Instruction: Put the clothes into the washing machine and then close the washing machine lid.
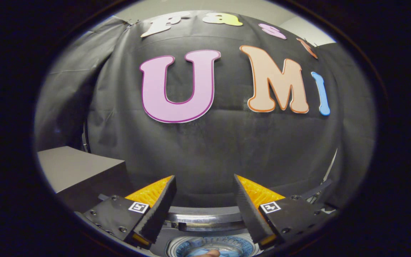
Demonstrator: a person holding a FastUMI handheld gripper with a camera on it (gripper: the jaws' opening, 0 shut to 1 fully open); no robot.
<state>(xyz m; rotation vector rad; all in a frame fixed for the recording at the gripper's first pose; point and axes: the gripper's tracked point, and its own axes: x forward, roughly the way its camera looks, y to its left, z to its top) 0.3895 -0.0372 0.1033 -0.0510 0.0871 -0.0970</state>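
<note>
My gripper (pixel 204 178) is open, with a wide gap between its fingers (pixel 157 208) and nothing held between them. It points at the black cloth wall. Below the fingers sits the washing machine (pixel 205 214), seen from above: its grey rim and the round tub opening with a pale blue perforated drum (pixel 211 246). A small tan object, perhaps a fingertip or a bit of cloth, lies low in the drum (pixel 211 253); I cannot tell which. The lid's position is hidden.
A grey box with a flat top (pixel 77 167) stands to the left of the fingers, against the cloth wall. A thin pale pole (pixel 330 167) runs up on the right.
</note>
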